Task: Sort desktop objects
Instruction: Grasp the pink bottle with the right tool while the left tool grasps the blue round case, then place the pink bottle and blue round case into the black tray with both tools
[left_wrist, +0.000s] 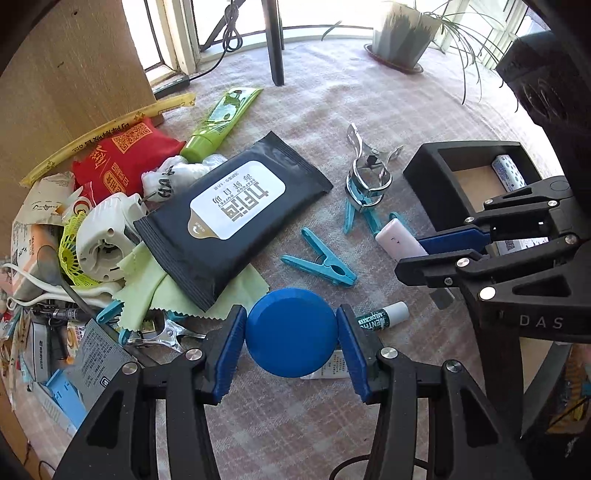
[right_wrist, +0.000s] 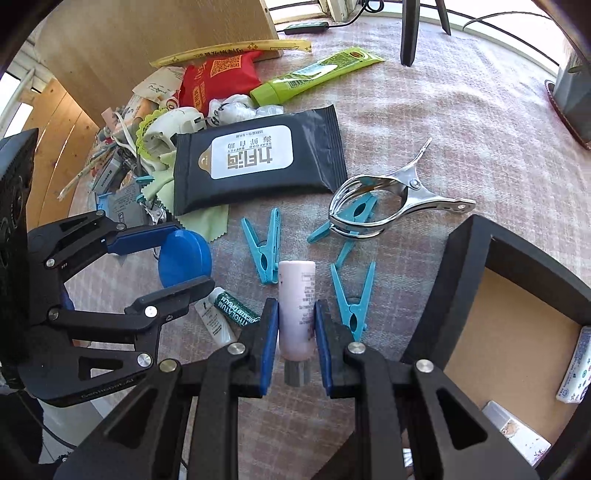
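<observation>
The black wipes pack (right_wrist: 258, 157) carries "SEAFOOD BUFFET" on its white label, seen upside down. The green lip-balm stick (left_wrist: 382, 316) reads "MENTHOLATUM MEDICATED". The right tool's (left_wrist: 448, 254) black body shows "DAS". A grey box (left_wrist: 38, 360) reads "EUBREX", unclear.

Blue round tin (left_wrist: 291, 332); pale pink tube (right_wrist: 296, 308) with grey cap; teal clothespins (right_wrist: 263, 251); black wipes pack (left_wrist: 236, 210) with white label; lime-green tube (left_wrist: 221, 120); red pouch (left_wrist: 122, 158); pink-and-white checked tablecloth (left_wrist: 388, 103); black box (right_wrist: 480, 266), tan inside.
</observation>
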